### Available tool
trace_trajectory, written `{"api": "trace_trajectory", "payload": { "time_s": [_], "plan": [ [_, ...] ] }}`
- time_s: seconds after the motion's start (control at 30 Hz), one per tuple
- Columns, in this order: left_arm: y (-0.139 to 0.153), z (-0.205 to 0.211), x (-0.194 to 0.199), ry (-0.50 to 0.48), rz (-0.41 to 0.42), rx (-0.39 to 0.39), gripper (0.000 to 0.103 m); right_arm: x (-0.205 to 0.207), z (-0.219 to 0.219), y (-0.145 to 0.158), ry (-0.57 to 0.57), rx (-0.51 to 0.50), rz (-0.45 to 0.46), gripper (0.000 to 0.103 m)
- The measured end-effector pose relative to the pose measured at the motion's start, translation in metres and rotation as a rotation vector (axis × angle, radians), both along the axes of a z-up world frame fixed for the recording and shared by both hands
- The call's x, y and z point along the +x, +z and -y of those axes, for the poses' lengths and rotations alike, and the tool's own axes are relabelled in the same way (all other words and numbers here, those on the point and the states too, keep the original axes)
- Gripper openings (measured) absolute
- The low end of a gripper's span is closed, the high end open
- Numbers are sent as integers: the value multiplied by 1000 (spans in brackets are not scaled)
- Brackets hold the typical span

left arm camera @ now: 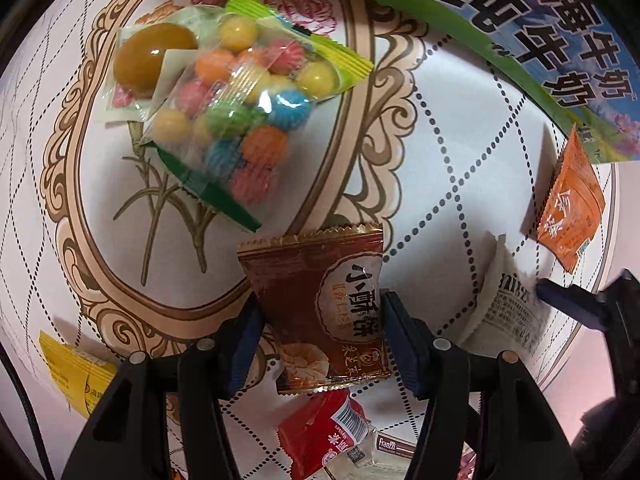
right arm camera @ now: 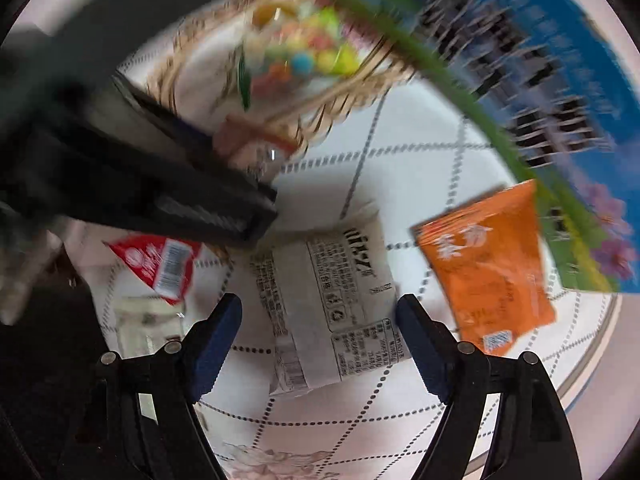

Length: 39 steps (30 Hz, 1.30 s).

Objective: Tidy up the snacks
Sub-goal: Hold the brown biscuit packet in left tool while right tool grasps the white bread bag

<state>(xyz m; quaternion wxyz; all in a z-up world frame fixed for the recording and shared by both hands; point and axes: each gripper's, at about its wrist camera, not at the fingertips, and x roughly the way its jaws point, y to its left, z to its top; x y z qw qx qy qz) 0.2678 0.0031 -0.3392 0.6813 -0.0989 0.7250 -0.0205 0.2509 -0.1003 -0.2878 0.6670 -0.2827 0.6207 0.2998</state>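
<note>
Left wrist view: your left gripper [left arm camera: 320,320] has its pads clamped on the sides of the brown pastry pack [left arm camera: 320,312], dead centre of the frame. The candy bag [left arm camera: 236,120] lies at 11 o'clock with a clear egg pack [left arm camera: 154,60] tucked beside it, the milk box [left arm camera: 520,32] runs along 1 o'clock, and the orange sachet [left arm camera: 570,204] sits at 3. The yellow pack [left arm camera: 76,372] is down at 8 and the red pack [left arm camera: 324,436] at 6, all on the tablecloth [left arm camera: 460,152].

That brown pack looks light and crinkly, and I'd guess whatever's inside crumbles, so squeeze gently on the side edges like you're doing.

Right wrist view: blurry, but your right gripper [right arm camera: 320,320] has its fingers spread wide, straddling the white pack [right arm camera: 328,292] without touching it. The pack sits centre frame, printed back up. The orange sachet [right arm camera: 488,268] is at 3 o'clock. The white pack looks like a soft, puffy pillow, probably slippery film, so I'd grab across the middle of its narrow width.
</note>
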Motion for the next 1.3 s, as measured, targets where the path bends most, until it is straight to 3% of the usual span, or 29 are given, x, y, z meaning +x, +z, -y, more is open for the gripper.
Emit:
{"api": "trace_trajectory", "payload": {
  "time_s": [0.1, 0.27, 0.33, 0.4, 0.53, 0.63, 0.73, 0.83, 0.93, 1.1, 1.3],
  "plan": [
    [-2, -5, -2, 2, 3, 4, 56, 14, 15, -2, -156, 19, -36, 72],
    [-1, 4, -4, -14, 27, 37, 57, 28, 99, -3, -693, 182, -92, 72],
    [1, 21, -7, -62, 64, 90, 57, 18, 132, -16, -885, 269, -201, 76],
    [5, 36, -11, -133, 103, 130, 57, 8, 148, -19, -962, 348, -274, 78],
    [5, 61, -17, -220, 121, 123, 57, 1, 163, 0, -972, 371, -188, 81],
    [-2, 57, -15, -193, 89, 87, 57, 7, 169, -1, -988, 372, -195, 81],
    [-8, 39, -11, -126, 58, 1, 57, 8, 163, -6, -955, 384, -210, 81],
    [-8, 24, -11, -65, 49, -47, 56, 8, 144, -12, -887, 334, -149, 67],
    [-4, 20, -15, -64, 68, -33, 54, 4, 139, -8, -868, 334, -91, 62],
    [27, 25, -15, -105, 120, -18, 53, -6, 137, 9, -862, 380, -73, 52],
    [69, 33, -15, -181, 185, -30, 53, -7, 132, 10, -850, 391, -112, 52]
  ]
}}
